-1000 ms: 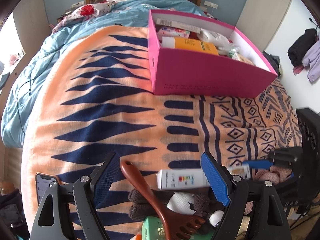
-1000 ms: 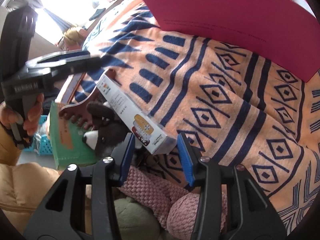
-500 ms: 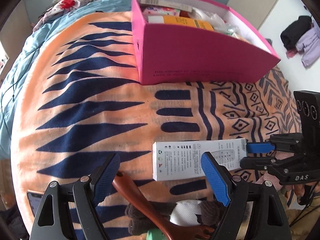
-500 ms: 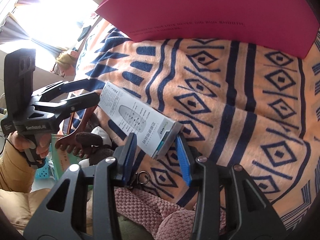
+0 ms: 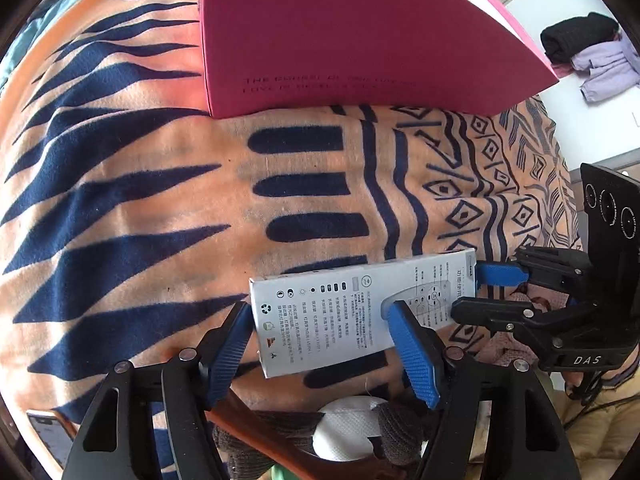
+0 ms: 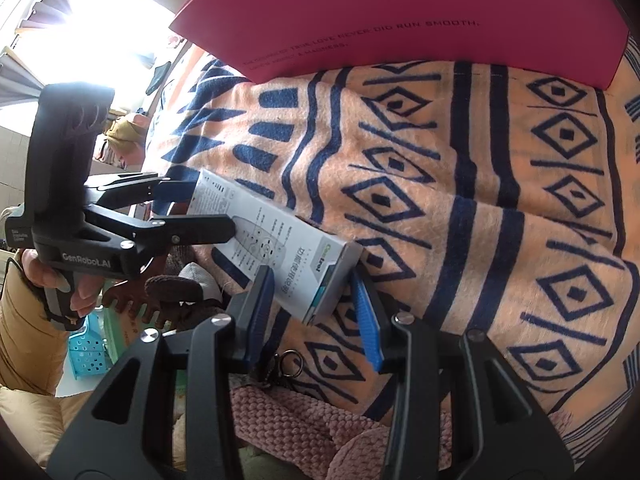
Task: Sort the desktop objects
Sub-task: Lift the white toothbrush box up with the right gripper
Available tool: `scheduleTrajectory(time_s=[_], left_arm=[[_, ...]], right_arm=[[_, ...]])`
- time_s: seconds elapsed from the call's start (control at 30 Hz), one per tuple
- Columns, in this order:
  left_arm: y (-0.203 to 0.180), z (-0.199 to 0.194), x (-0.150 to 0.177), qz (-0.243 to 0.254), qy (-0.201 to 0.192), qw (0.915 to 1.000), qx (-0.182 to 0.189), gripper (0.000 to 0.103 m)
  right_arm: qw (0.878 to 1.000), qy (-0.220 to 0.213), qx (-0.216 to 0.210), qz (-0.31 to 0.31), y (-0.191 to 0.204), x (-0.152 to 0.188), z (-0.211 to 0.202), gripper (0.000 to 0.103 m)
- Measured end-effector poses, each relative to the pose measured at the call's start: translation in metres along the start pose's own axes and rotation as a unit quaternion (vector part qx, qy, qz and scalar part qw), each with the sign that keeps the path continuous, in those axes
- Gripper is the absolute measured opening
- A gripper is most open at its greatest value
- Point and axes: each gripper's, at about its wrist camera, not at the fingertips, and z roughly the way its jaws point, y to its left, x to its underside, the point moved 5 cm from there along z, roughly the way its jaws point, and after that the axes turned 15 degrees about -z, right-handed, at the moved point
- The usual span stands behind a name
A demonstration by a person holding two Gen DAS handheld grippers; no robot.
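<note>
One orange-and-navy blanket (image 5: 160, 208) bears a pink box (image 5: 340, 40), apparently bedside.

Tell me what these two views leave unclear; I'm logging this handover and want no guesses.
- Pink box: in both views only its outer wall shows; contents are cut off by the top edge.
- Brown wooden tool: the left gripper and the person's hand cover most of it.
- Small print on the white carton: too small to read.
- Phone: cut off by the left wrist view's edge.
</note>
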Motion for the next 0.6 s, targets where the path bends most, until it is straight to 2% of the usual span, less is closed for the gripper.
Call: scheduleTrajectory(time_s=[0.17,0.3,0.6], left_arm=[[-0.004,-0.002,0.005,-0.001,-0.004,1.0000,-0.009,0.069],[-0.011,-0.009,0.011,0.001,-0.018,0.9996,-0.021,0.061],[-0.030,-0.037,0.012,-0.017,-0.063,0.9978,0.008,0.058]], right_arm=[[1.000,0.000,0.012,0.000,0.001,-0.001,0.001,0.040],[1.000,-0.004,0.027,0.004,-0.002,-0.004,-0.003,0.039],[0.997,-0.052,0.059,-0.012,-0.001,-0.016,-0.047,0.038]])
